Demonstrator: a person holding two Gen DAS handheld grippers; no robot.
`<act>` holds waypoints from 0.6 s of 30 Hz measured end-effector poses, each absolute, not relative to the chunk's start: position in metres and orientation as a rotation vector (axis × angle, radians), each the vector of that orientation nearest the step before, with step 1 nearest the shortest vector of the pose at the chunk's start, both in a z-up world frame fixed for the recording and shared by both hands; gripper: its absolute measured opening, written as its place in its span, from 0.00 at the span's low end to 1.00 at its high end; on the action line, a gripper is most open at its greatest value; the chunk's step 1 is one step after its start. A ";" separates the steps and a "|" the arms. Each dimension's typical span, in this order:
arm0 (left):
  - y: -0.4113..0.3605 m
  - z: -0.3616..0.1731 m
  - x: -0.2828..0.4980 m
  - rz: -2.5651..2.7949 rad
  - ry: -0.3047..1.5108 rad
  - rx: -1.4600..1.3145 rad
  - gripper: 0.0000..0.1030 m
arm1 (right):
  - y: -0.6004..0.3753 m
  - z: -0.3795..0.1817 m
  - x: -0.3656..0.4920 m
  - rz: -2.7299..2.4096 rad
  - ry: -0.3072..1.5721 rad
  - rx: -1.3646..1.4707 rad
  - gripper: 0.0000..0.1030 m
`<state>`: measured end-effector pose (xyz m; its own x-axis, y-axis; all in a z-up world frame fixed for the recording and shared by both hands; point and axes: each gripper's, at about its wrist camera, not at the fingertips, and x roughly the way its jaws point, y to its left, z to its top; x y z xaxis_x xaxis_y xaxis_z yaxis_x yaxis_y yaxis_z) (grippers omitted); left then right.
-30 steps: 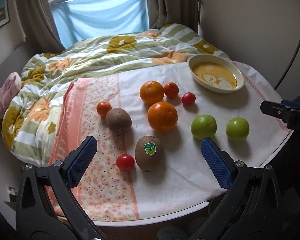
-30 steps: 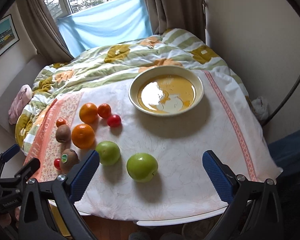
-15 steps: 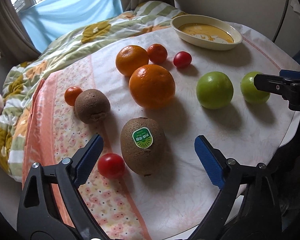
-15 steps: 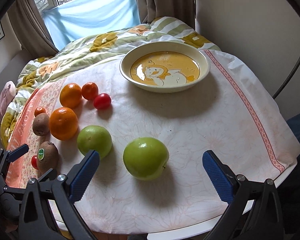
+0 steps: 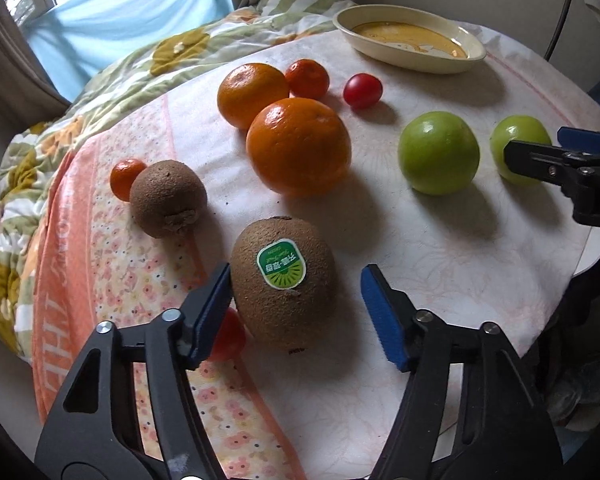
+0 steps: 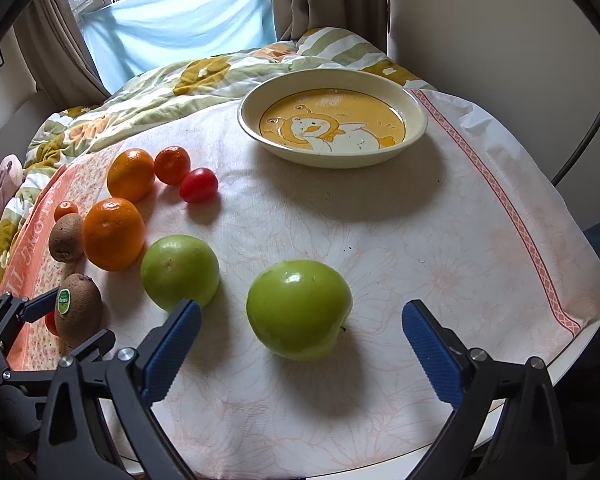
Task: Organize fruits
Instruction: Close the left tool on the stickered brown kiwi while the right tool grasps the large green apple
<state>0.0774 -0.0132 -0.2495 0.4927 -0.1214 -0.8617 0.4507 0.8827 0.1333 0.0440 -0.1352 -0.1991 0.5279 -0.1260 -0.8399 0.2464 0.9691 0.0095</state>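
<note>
A stickered kiwi [image 5: 285, 285] lies between the open fingers of my left gripper [image 5: 296, 306]; the left pad is close to its side and the right pad stands apart. A red cherry tomato [image 5: 229, 338] sits half hidden behind the left pad. My right gripper [image 6: 300, 342] is open, its fingers either side of a green apple [image 6: 299, 309] without touching it. A second green fruit [image 6: 180, 272], two oranges [image 5: 299, 146] [image 5: 252, 94], another kiwi [image 5: 167, 199], small tangerines [image 5: 307, 79] and a red tomato [image 5: 362, 90] lie on the cloth.
A cream bowl [image 6: 414, 118] with a yellow cartoon bottom stands empty at the table's far right. The round table [image 6: 516, 412] is covered with a white and orange cloth. A flowered quilt [image 6: 204, 80] lies on the bed behind it. The table edge is close in front of both grippers.
Both grippers have moved forward and down toward the table. The left now straddles the stickered kiwi with a narrower gap. The right now straddles the near green apple.
</note>
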 end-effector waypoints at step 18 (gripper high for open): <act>-0.007 -0.248 0.079 -0.353 1.012 0.336 0.51 | -0.136 -0.210 0.053 -0.203 1.018 0.100 0.74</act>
